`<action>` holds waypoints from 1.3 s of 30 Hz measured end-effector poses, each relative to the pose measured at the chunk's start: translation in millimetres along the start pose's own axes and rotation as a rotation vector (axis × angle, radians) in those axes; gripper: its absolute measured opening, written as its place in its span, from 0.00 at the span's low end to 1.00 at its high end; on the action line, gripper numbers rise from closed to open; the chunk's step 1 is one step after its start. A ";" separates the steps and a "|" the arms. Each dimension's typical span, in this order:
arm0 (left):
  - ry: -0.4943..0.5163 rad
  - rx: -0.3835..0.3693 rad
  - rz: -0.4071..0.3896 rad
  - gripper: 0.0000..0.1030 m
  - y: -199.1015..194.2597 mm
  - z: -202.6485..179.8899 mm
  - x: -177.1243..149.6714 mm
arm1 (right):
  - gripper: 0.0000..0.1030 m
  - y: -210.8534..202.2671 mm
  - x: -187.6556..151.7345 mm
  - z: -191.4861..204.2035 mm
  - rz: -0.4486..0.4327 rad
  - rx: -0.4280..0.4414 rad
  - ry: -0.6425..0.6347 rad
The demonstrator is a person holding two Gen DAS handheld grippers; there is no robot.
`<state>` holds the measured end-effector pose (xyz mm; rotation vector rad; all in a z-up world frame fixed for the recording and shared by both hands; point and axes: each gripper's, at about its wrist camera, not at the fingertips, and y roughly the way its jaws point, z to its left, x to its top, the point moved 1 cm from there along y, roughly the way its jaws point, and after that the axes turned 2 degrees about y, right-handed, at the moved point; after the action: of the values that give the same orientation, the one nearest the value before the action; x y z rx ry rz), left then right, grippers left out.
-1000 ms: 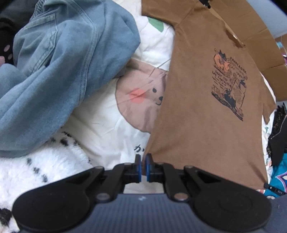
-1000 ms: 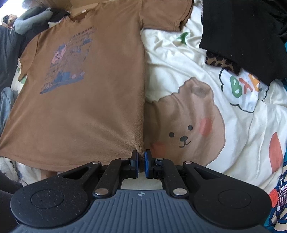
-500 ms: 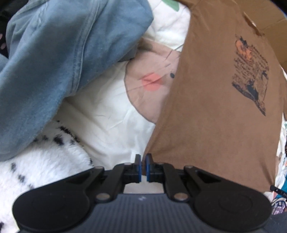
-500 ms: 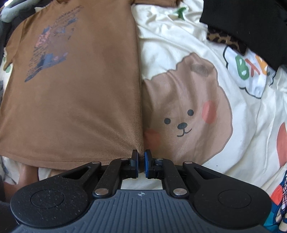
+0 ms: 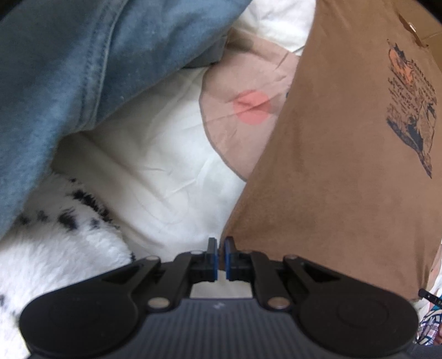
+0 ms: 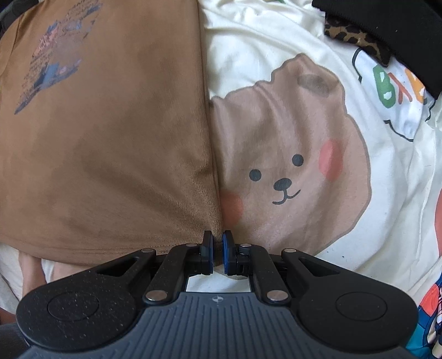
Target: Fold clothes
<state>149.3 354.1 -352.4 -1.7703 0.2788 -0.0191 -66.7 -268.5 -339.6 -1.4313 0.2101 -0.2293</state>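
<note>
Left claw [image 5: 220, 243], right claw [image 6: 217, 237] shut at brown T-shirt [image 6: 110, 154] hem corners, neckline far.

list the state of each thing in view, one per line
brown t-shirt: spread flat, print up, unfolded
left gripper: shut, at the shirt's hem corner
right gripper: shut, at the other hem corner
denim garment: crumpled heap
black garment: lying bunched
bear-print sheet: spread, wrinkled

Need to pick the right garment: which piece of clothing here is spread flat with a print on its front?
The brown T-shirt, lying flat with a dark blue graphic. The blue denim garment is bunched up; the black garment shows no print.
</note>
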 end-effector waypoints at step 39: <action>0.149 0.114 -0.177 0.34 -160.6 -74.7 131.0 | 0.24 -70.4 27.5 -38.7 -0.315 0.190 0.190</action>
<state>292.5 286.9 -199.1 -1.6780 0.2228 -0.2900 -53.3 -321.9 -274.9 -1.2489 0.1126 -0.6288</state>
